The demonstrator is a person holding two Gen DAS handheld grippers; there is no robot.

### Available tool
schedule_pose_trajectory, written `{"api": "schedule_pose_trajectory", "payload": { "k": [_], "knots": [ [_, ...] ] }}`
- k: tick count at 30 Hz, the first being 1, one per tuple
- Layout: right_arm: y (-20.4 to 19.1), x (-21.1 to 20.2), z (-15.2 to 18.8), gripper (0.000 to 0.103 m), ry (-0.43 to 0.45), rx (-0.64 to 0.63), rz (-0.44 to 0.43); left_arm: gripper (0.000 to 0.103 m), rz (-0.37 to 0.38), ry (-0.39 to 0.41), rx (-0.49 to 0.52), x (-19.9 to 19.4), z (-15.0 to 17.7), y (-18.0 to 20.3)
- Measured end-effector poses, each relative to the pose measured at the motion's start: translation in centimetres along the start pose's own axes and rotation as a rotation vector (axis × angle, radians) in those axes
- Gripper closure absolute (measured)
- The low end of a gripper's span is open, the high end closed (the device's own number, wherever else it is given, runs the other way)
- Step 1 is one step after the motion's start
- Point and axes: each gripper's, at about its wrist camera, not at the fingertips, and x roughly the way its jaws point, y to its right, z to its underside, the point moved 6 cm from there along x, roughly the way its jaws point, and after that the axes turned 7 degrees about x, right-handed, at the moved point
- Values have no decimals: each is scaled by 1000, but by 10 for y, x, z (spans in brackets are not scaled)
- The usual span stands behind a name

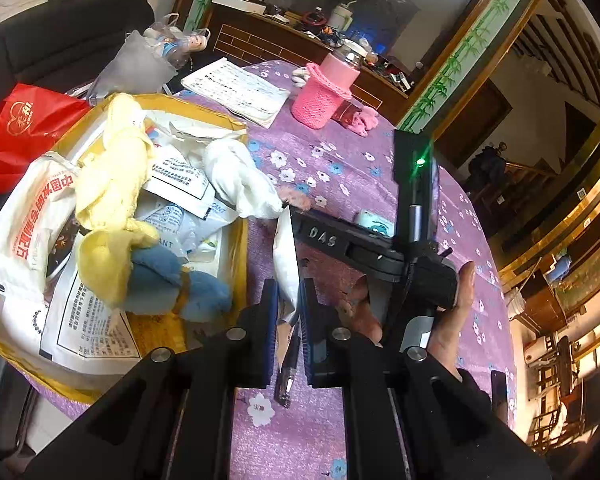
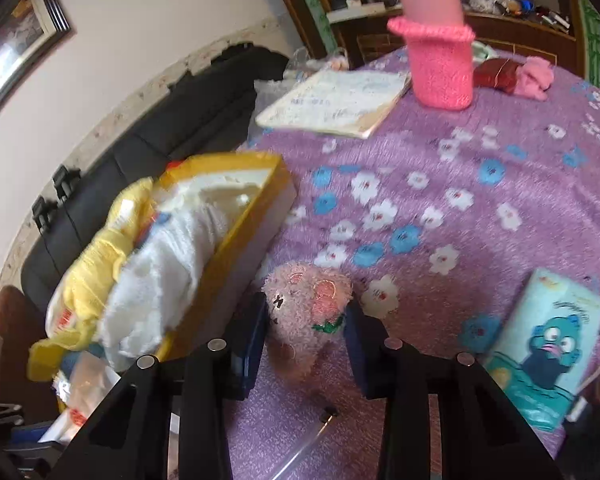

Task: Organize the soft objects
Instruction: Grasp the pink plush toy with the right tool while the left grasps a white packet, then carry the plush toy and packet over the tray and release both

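Under it all, a purple flowery tabletop (image 2: 480,208). On its edge, a big yellow box (image 2: 236,240). Stuffed inside the box: a yellow cloth (image 1: 112,184), a white cloth (image 1: 236,176), a blue cloth (image 1: 172,276) and paper packs. Past the box's far end, an open notebook (image 2: 336,100). Farther from the box, beyond that, a bottle in a pink knit cover (image 2: 440,72). Well off from the box, a light blue tissue pack (image 2: 548,336). Just beside the box's long wall, the right tool (image 2: 305,314), squeezing a fuzzy pink toy (image 2: 308,304) from both sides on the tabletop. Near the box's near corner, the left tool (image 1: 290,292), pressed tight on a white packet (image 1: 286,256).
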Motion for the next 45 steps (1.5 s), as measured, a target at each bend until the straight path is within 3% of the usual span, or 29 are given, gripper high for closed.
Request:
{"api": "schedule_pose_trajectory", "payload": {
  "k": [6,10,16,20,26,32,35,38,41,43,45],
  "knots": [
    [7,-45,-7,67,142,91,-138,95,26,61,-11,-29,-8,0],
    [-7,-77,-7,66,247,74,-245,95,-6,129,-48,-52,-18,-22],
    [-53,-84,22,66,226,-88,-337,95,-23,179,-160,-59,-27,-64],
    [-73,-74,34,66,182,-163,-333,95,9,194,-213,-58,-34,-82],
    [-83,-60,41,65,122,-200,-336,95,49,212,-216,-54,-48,-84],
    [-99,-50,40,63,89,-255,-322,95,-2,186,-236,-33,-49,-103],
    [-107,-44,45,59,76,-288,-302,95,33,159,-272,-28,-43,-112],
    [-110,-40,49,55,76,-308,-243,93,14,162,-259,-31,-39,-114],
    [-112,-38,49,51,72,-299,-237,88,-25,161,-240,-33,-36,-112],
    [-111,-45,47,41,91,-281,-252,73,-48,151,-218,-34,-34,-107],
    [-110,-50,45,38,113,-278,-270,63,-84,158,-181,-36,-33,-102]
  ]
}}
